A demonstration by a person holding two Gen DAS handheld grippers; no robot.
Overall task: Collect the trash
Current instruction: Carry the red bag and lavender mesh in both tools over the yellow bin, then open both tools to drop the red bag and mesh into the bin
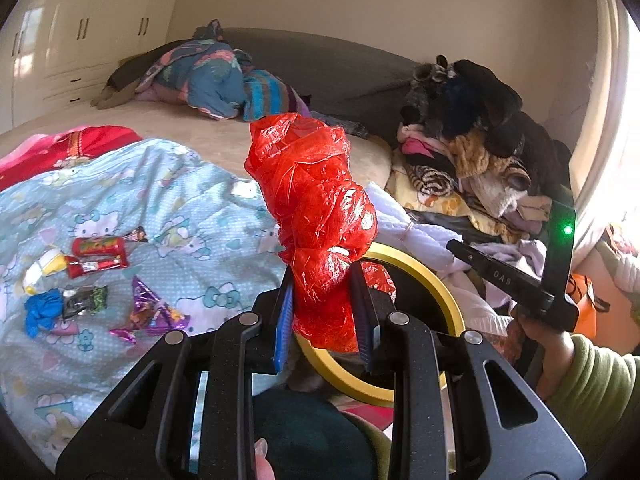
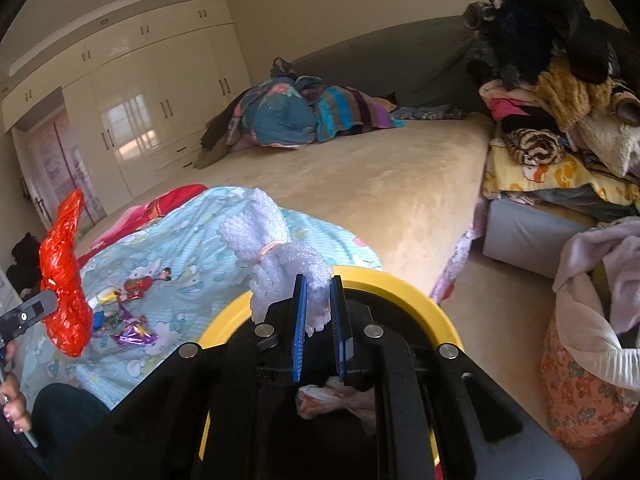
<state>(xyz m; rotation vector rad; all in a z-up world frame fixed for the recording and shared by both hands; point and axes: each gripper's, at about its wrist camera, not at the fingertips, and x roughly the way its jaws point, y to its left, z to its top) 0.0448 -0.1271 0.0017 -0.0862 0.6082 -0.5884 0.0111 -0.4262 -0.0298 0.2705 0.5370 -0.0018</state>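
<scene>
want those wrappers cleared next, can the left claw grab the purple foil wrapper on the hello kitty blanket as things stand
Probably not yet. The left claw is shut on a crumpled red plastic bag, so its jaws are full. The purple foil wrapper lies uncovered on the blanket, so nothing else looks in the way.

We see daylight pouring in from the right of the left wrist view, where the window side is blown out to white glare. The glossy wardrobe doors mirror bright window patches. The room is otherwise softly lit, warm and a little dim, with gentle shadows under the clothes pile. Both views bend strongly at the edges, with black corners. The red plastic bag glints; nearby parts look slightly soft.
</scene>
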